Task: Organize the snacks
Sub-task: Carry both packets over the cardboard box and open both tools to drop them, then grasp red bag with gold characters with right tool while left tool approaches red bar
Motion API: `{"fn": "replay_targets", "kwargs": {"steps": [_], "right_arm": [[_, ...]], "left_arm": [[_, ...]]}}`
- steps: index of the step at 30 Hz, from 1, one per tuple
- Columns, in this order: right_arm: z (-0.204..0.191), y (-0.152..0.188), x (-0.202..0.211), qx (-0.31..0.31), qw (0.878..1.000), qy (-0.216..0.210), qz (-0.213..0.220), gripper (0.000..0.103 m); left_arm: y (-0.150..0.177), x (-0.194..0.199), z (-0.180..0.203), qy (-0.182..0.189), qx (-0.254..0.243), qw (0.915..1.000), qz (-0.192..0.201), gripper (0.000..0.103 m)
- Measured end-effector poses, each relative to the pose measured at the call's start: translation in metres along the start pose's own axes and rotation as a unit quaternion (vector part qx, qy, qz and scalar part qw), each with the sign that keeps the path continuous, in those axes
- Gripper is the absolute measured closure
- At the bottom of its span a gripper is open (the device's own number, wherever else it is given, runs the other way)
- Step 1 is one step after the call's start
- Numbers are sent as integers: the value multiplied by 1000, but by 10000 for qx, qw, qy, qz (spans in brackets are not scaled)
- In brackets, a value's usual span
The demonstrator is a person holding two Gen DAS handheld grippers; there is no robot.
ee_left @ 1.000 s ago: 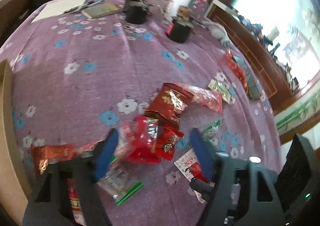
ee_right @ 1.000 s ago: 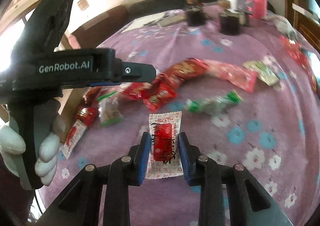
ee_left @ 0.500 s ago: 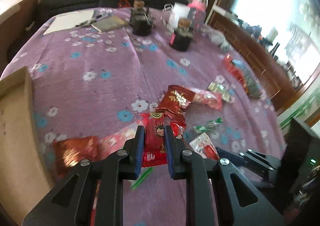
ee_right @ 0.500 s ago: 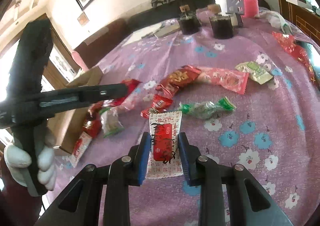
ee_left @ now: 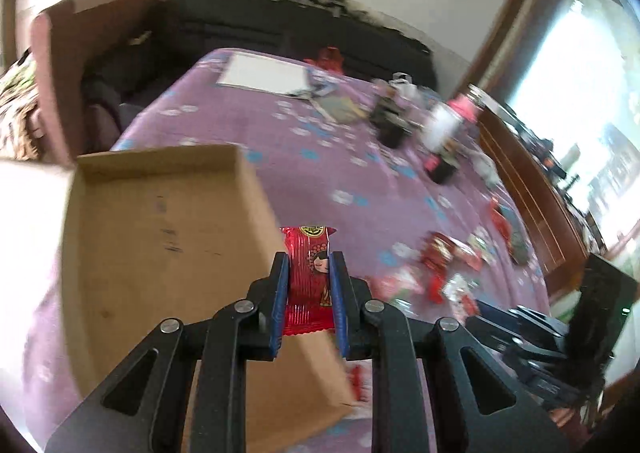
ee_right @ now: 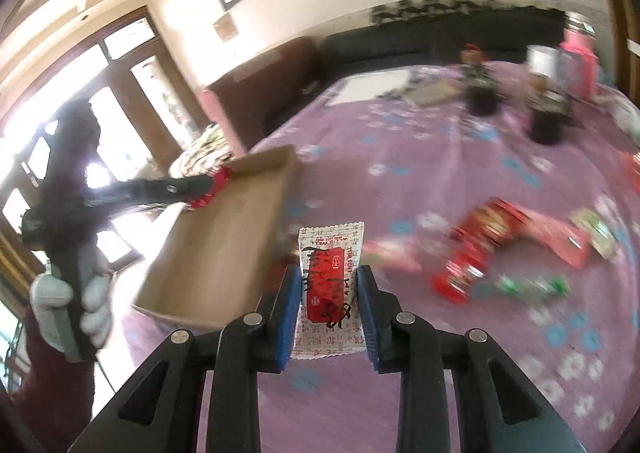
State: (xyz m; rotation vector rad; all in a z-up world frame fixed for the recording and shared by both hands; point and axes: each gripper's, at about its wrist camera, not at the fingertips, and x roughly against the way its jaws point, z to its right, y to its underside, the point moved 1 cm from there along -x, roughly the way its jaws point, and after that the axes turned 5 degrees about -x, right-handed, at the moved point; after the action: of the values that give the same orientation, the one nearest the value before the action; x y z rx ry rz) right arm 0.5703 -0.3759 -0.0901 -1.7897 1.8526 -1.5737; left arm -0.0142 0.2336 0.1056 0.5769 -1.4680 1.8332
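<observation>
My left gripper (ee_left: 308, 267) is shut on a red snack packet (ee_left: 310, 277) with a cartoon face and holds it in the air at the right wall of an open cardboard box (ee_left: 160, 237). In the right wrist view the left gripper (ee_right: 212, 189) hangs over the box (ee_right: 224, 245) with the red packet (ee_right: 212, 189) in it. My right gripper (ee_right: 329, 281) is shut on a white and red snack packet (ee_right: 330, 285), held above the purple cloth beside the box. Several loose snack packets (ee_right: 488, 249) lie on the cloth to the right.
The table has a purple flowered cloth (ee_right: 440, 157). At its far end stand dark jars (ee_right: 484, 93), a white mug (ee_left: 440, 129), a pink bottle (ee_right: 576, 61) and white paper (ee_left: 264, 73). A wooden rail (ee_left: 528, 193) runs along the right. A dark sofa (ee_left: 280, 29) lies behind.
My left gripper closed on the red packet, lifted it and swung left to the cardboard box. My right gripper rose and moved left with its white and red packet.
</observation>
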Motion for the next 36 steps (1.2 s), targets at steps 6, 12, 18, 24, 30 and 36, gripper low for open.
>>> {"fn": "replay_targets", "kwargs": {"steps": [6,12,18,24,30,36], "right_arm": [[-47,-48,-68,94,9986,-308,-417,75],[-71,-79,-152,147,9958,-256,-869,75],[-82,-94,-206,269,9944,-49,-1024,75],[-78,-98,-222,308,9949,95,-953,71],[-63,-100,-173,216,9984,132,-513,62],[-27,-76,-121,-130,9994,184,-269,57]], "left_arm": [[-20,-31,-63,-165,571,9980,-203,86],[-25,-68,-108,-121,1029,9942,-301,86],[-33,-85,-125,-107,1123,9933,-260,84],[-32,-88,-131,-135,1209,9919,-369,72],[-22,-49,-110,-260,1144,9931,45,71],[7,-42,-53,-557,439,9971,269,48]]}}
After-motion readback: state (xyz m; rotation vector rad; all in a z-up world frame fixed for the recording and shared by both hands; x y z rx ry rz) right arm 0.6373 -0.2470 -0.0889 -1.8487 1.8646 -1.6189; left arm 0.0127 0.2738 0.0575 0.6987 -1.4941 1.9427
